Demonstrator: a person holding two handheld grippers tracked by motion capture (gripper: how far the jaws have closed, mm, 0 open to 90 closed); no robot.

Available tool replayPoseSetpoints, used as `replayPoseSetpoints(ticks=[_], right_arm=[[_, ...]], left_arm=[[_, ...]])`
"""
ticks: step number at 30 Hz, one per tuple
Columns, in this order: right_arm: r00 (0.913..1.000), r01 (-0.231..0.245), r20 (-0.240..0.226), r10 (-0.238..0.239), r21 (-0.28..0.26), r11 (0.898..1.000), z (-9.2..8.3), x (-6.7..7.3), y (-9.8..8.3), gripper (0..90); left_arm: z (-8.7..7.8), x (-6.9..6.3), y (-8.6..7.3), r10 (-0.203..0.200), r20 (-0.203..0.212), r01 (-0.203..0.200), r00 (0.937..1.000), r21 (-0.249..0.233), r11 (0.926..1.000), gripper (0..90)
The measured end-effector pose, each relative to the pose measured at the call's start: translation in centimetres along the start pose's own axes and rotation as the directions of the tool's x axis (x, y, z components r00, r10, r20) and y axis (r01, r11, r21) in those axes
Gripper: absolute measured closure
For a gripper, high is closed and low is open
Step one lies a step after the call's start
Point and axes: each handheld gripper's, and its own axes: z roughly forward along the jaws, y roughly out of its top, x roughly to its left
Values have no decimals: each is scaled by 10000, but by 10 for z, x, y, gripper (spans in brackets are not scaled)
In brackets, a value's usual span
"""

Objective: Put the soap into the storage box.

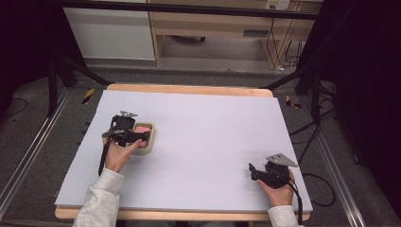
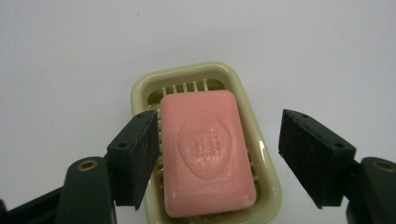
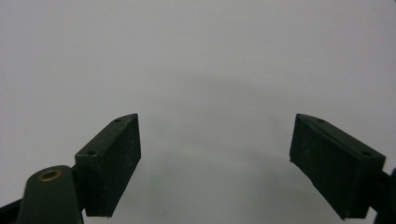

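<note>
A pink soap bar (image 2: 205, 154) with an embossed stamp lies in a pale yellow soap dish (image 2: 187, 74) on the white tabletop. My left gripper (image 2: 217, 121) hangs just above it with the jaws spread to either side of the bar. The left pad (image 2: 137, 158) is close to the bar's edge and the right pad (image 2: 310, 154) stands well clear of it. In the high view the soap (image 1: 142, 128) and dish (image 1: 146, 149) sit at the table's left, under my left gripper (image 1: 137, 135). My right gripper (image 1: 253, 171) rests near the front right, open with nothing between its pads (image 3: 215, 126).
The white board (image 1: 203, 123) covers a wooden table, with its front edge close to the person's sleeves. Black frame legs and cables stand on the floor at both sides. A wooden cabinet is behind the table.
</note>
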Motion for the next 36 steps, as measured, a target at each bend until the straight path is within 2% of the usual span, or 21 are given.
replayPoseSetpoints(ticks=[6,9,13,14,17,20,21,22,24,33,36], right_arm=[[9999,-132,3,132,18,9999,-2,-2,0,184],[9998,-205,-19,205,-5,9998,-2,-3,-1,196],[9998,-204,14,204,25,9998,-2,-4,-1,202],[9997,-246,-6,246,59,9997,-2,-5,-1,204],[9997,-246,-10,246,48,9997,-3,-5,-1,207],[9997,-247,-18,247,23,9997,-3,-5,-2,207],[9997,-246,21,246,20,9997,-3,-6,-2,206],[9997,-246,21,246,20,9997,-3,-6,-2,206],[9997,-257,15,257,36,9997,-3,-7,-3,206],[9995,-312,104,312,71,9995,-5,-11,-5,193],[9994,-309,155,309,45,9995,-5,-11,-6,192]], left_arm=[[-19,5,-14,93,411,-71,9991,-534,9985,282],[-22,6,-19,152,429,-122,9990,-679,9976,281],[-29,9,-31,554,421,-521,9976,-761,9957,281],[-33,12,-38,752,428,-717,9963,-784,9943,282],[-37,15,-46,771,447,-731,9960,-861,9936,281],[-41,20,-59,696,465,-650,9965,-925,9936,280],[-42,23,-68,648,366,-609,9972,-977,9933,280],[-42,23,-68,648,366,-609,9972,-977,9933,280],[-45,27,-79,557,219,-529,9982,-1131,9922,280],[-50,41,-96,104,178,-82,9998,-1195,9928,267],[-49,47,-102,-13,46,18,10000,-1114,9938,266]])
